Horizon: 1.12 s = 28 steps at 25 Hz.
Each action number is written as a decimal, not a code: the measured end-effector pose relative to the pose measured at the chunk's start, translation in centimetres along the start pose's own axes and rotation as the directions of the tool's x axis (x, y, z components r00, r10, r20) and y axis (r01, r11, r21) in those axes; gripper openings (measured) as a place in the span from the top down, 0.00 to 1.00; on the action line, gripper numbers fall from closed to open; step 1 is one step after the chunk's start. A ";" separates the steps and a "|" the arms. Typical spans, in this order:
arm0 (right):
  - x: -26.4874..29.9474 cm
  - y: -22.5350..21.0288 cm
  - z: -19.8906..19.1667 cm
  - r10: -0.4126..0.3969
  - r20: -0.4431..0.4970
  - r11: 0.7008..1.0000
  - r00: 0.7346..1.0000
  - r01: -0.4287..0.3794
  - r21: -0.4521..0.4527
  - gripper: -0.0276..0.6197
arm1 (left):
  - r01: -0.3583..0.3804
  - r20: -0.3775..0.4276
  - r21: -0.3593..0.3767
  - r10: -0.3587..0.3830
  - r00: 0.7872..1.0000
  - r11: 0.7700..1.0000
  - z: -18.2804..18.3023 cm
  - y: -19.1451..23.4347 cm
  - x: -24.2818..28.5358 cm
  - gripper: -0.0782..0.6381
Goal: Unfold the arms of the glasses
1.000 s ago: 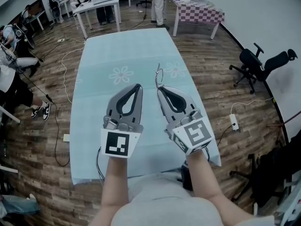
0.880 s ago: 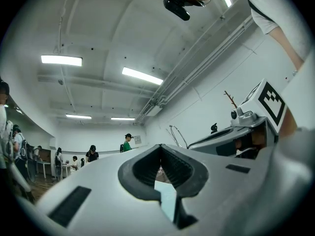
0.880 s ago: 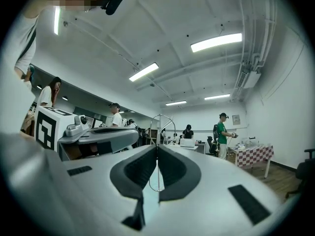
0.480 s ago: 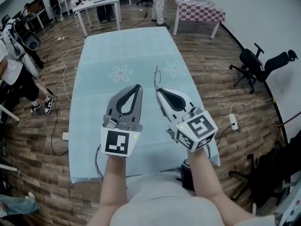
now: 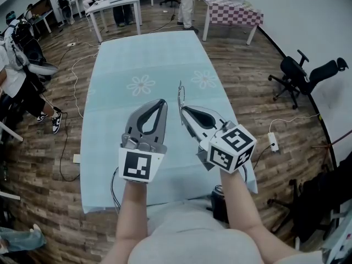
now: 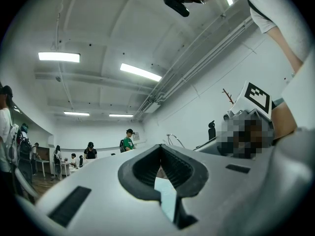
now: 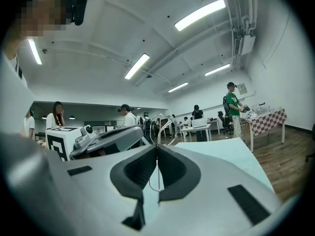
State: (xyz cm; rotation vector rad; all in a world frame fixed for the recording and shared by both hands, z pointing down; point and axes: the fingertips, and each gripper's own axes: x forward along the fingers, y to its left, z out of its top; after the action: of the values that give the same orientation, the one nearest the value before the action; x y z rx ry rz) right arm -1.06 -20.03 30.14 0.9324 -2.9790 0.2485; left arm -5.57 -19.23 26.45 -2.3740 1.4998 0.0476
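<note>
While your right gripper (image 5: 181, 109) is clamped on the glasses (image 5: 180, 94), your left gripper (image 5: 160, 102) beside it is closed, empty; they look folded, unfolding not started.

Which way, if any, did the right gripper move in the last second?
Yes. The right gripper rolled, turning its marker cube, and its tip with the glasses slid left and lower in the head view, away from the flower print.

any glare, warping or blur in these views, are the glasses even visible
Head view: fisheye bows the table edges, light is even, the glasses are a faint wire. Left gripper view: ceiling lights blow out, corners go black. Right gripper view: same glare, but the glasses wire shows sharp in the right gripper.
</note>
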 end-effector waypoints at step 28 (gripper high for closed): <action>-0.1 -0.4 -4.9 0.189 -0.076 0.823 0.979 -0.116 0.556 0.94 | 0.005 -0.064 -0.027 -0.007 0.998 1.000 -2.9 -0.1 -1.0 0.88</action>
State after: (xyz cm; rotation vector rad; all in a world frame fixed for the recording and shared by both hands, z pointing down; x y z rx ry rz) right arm -0.96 -19.52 35.05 0.6515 -2.8980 1.1733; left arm -6.36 -19.22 29.38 -2.4227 1.5304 -0.0101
